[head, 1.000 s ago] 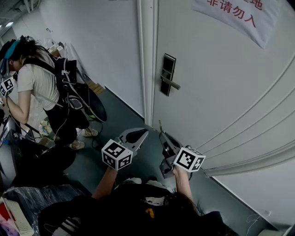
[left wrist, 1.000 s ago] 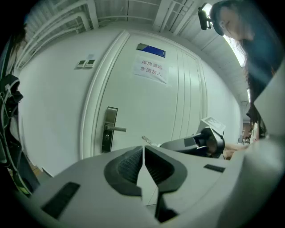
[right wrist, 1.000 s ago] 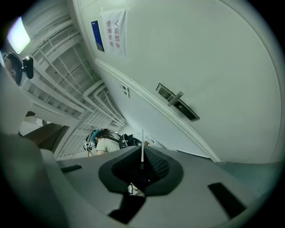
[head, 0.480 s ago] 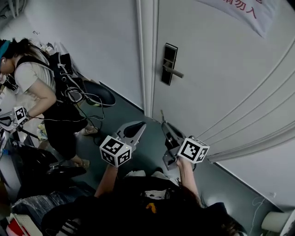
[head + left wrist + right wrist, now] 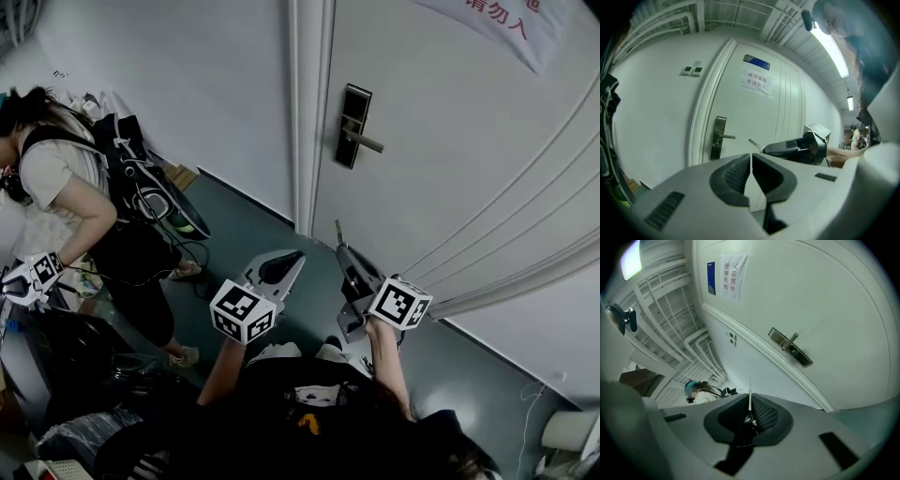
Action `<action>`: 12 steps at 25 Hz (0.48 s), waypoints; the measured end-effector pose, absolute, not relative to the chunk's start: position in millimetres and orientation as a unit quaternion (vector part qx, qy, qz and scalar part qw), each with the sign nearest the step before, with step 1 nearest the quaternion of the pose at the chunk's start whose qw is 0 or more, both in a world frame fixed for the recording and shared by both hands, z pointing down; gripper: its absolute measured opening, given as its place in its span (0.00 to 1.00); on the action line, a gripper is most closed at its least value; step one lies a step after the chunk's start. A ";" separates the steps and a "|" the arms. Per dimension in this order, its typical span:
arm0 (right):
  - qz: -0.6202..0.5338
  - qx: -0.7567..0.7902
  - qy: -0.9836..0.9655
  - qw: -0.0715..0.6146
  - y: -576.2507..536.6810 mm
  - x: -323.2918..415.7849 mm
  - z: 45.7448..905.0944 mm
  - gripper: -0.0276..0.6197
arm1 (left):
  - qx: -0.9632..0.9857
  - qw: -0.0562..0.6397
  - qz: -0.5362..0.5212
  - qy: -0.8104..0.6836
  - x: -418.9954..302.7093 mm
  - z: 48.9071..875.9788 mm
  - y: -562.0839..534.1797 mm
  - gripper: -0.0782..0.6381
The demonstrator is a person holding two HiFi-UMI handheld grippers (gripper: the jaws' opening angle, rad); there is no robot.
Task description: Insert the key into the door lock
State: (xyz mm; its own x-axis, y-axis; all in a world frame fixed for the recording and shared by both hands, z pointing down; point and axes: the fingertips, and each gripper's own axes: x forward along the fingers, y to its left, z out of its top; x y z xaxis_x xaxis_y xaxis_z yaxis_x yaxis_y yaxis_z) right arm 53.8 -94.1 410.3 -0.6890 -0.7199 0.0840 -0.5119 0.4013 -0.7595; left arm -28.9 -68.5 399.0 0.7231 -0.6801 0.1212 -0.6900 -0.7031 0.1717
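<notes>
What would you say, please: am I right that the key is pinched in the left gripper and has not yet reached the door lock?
Not quite. The key is pinched in the right gripper, not the left, as the right gripper view shows. The left gripper is shut on nothing. The rest stands: the key has not yet reached the door lock.
</notes>
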 end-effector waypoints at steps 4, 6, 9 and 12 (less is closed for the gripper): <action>-0.399 -0.383 0.821 0.140 -88.1 42.2 410.9 0.08 | 0.931 0.095 0.021 -0.353 -36.3 395.4 -61.0 0.13; -0.396 -0.390 0.818 0.146 -81.1 33.3 411.3 0.08 | 0.935 0.092 0.020 -0.342 -43.6 395.9 -52.8 0.13; -0.391 -0.403 0.814 0.148 -72.1 22.7 414.1 0.08 | 0.940 0.089 0.023 -0.328 -54.0 399.1 -42.4 0.13; -0.392 -0.411 0.810 0.146 -84.6 21.0 416.6 0.08 | 0.942 0.089 0.032 -0.322 -56.9 400.9 -55.4 0.13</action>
State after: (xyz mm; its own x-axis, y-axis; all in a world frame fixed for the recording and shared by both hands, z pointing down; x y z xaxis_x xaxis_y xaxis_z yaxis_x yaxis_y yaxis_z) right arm 21.0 -84.6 416.6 -0.6193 -0.7805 0.0855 -0.5516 0.3549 -0.7548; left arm -56.9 -55.4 400.9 0.7911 -0.6004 0.1168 -0.6117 -0.7772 0.1478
